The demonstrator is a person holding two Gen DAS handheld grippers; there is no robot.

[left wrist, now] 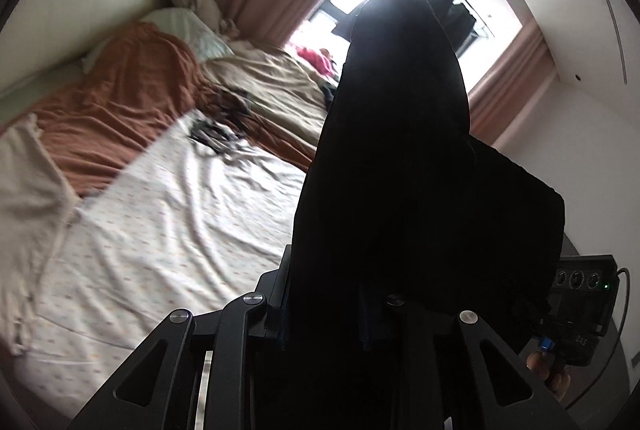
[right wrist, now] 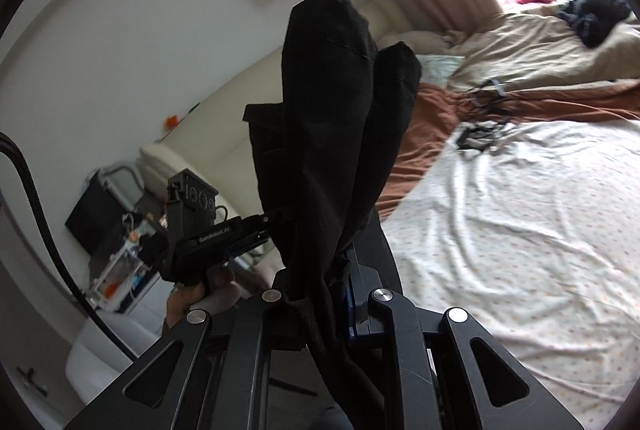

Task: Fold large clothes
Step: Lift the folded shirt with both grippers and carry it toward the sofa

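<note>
With my left gripper (left wrist: 324,294) and right gripper (right wrist: 320,294) each clamped on the limp black cloth garment (left wrist: 400,149), I should spread it taut (edges level) before lowering onto the white dotted bedsheet (left wrist: 168,213).

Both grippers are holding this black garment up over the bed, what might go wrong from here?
1. The black garment bunches in the left gripper and right gripper, so it may land creased.
2. Dark cords lie on the white sheet; cloth laid there could snag them.
</note>
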